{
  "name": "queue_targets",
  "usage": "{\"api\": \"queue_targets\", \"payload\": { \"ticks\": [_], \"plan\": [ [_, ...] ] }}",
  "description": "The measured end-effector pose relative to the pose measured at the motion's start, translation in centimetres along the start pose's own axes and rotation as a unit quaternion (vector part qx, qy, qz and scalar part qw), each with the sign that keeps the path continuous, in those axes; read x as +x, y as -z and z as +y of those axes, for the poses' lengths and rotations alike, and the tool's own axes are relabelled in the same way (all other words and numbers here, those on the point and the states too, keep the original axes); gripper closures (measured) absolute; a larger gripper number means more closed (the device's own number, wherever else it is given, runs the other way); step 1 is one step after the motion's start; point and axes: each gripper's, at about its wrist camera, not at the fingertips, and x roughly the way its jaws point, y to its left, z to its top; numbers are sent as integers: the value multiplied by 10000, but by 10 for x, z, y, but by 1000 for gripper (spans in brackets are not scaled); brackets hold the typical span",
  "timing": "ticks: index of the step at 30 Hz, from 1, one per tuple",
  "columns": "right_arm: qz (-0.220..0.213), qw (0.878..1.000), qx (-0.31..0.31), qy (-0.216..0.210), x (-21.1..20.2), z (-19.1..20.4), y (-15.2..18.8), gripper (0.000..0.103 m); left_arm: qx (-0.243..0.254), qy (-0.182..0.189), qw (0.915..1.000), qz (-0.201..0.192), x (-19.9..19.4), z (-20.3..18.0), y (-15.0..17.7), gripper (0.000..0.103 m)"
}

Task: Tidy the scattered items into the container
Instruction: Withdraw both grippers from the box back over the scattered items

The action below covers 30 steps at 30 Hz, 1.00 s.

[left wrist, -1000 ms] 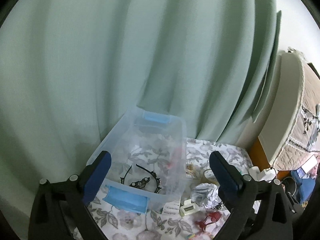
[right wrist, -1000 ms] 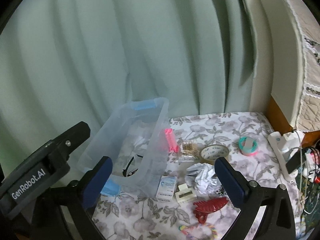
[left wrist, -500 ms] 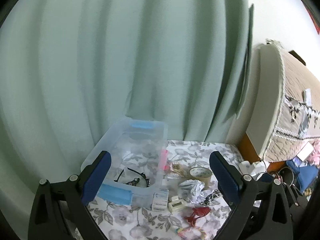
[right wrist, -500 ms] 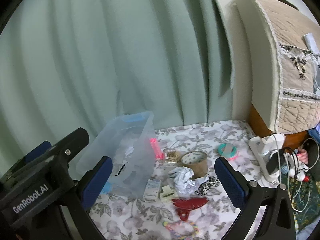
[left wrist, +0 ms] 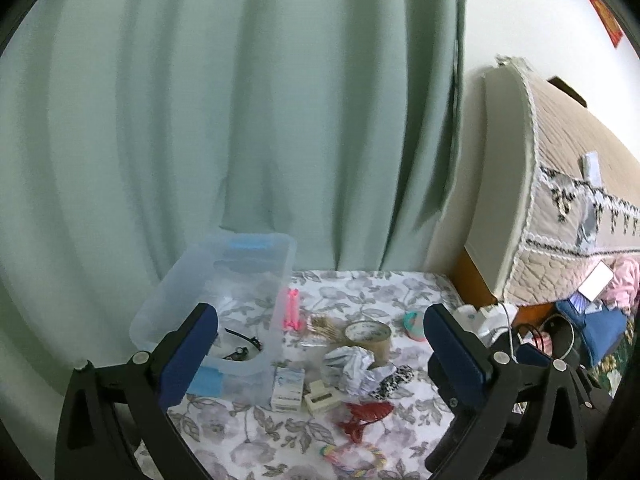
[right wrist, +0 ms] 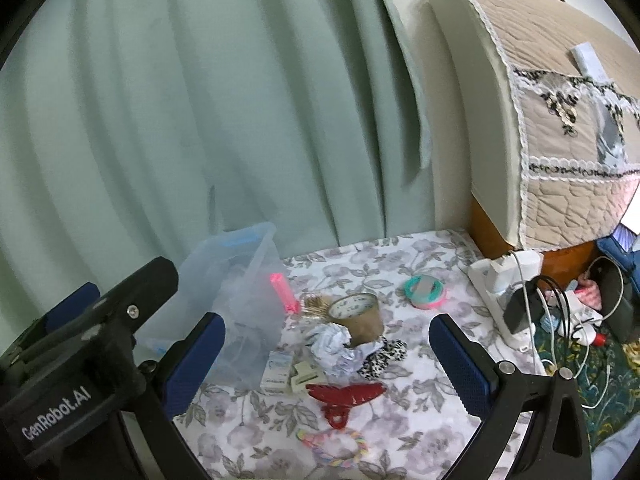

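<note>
A clear plastic bin (left wrist: 256, 276) (right wrist: 248, 272) with blue latches stands at the back left of the flowered surface, with a black hairband (left wrist: 242, 342) inside. Scattered to its right lie a pink clip (left wrist: 291, 314) (right wrist: 285, 293), a brown tape roll (left wrist: 370, 338) (right wrist: 358, 316), crumpled foil (left wrist: 352, 364) (right wrist: 332, 344), a small white box (left wrist: 287, 388) (right wrist: 276, 372), a red claw clip (left wrist: 364, 416) (right wrist: 344, 398), a leopard scrunchie (right wrist: 382, 356), a pastel braided loop (left wrist: 354, 456) (right wrist: 334, 448) and a teal tape ring (right wrist: 424, 290). My left gripper (left wrist: 320, 352) and right gripper (right wrist: 326, 364) are both open, empty and held above the items.
A green curtain (left wrist: 240, 120) hangs behind the bin. A quilt-covered piece of furniture (right wrist: 540, 100) stands at the right. A white power strip with chargers and cables (right wrist: 516, 300) lies by the surface's right edge. The left gripper's black body (right wrist: 80, 360) shows in the right wrist view.
Both grippers have pulled back and up from the bin, so more of the surface and scattered items shows. Both stayed open and empty.
</note>
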Motion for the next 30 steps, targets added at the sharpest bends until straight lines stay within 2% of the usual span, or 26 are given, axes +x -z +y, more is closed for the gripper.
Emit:
{"api": "queue_targets", "payload": {
  "ticks": [8,15,21,30],
  "plan": [
    [286,9994,133,159,14,-22,11,0,-382,358,9973,515,28,-2,18,0],
    [606,9971,340,297,34,-41,25,0,-989,609,9865,1153,65,13,44,0],
    [790,9951,401,450,50,-56,36,0,-883,654,9831,1464,89,12,62,0],
    [1210,9891,563,627,74,-76,51,0,-780,531,9789,1811,111,11,79,0]
  ]
}}
